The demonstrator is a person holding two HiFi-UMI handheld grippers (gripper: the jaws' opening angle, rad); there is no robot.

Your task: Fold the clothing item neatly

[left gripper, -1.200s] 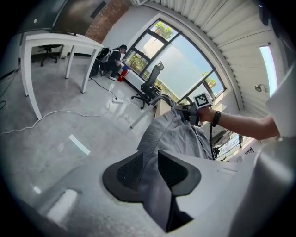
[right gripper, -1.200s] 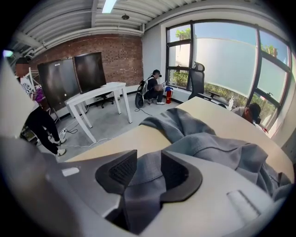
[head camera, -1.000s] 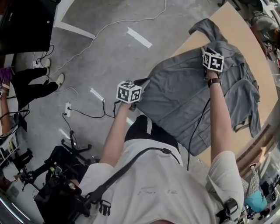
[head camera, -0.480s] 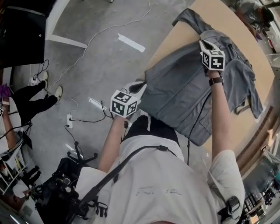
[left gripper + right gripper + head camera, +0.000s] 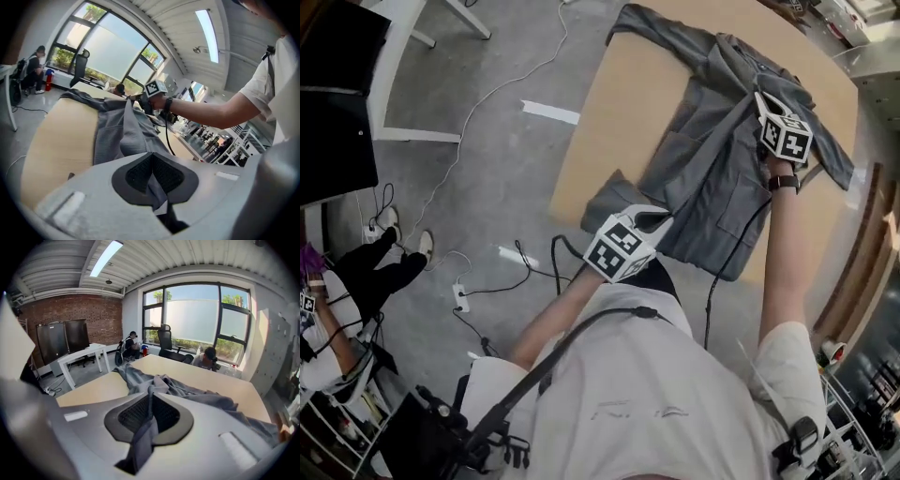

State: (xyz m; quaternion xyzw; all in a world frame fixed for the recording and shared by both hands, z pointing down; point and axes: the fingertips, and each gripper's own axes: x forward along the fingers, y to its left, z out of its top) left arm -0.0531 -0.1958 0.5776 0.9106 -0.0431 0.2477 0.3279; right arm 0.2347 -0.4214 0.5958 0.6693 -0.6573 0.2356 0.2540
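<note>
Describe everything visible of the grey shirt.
The grey shirt is a long-sleeved, woven-looking garment with pockets and stitched seams. It lies rumpled on the light wooden table, with one sleeve reaching toward the table's far left corner. The left gripper is shut on a fold at the shirt's near edge and holds it up by the table's near side. The right gripper, whose jaws have just been closing, pinches fabric near the other sleeve and draws it into a ridge.
</note>
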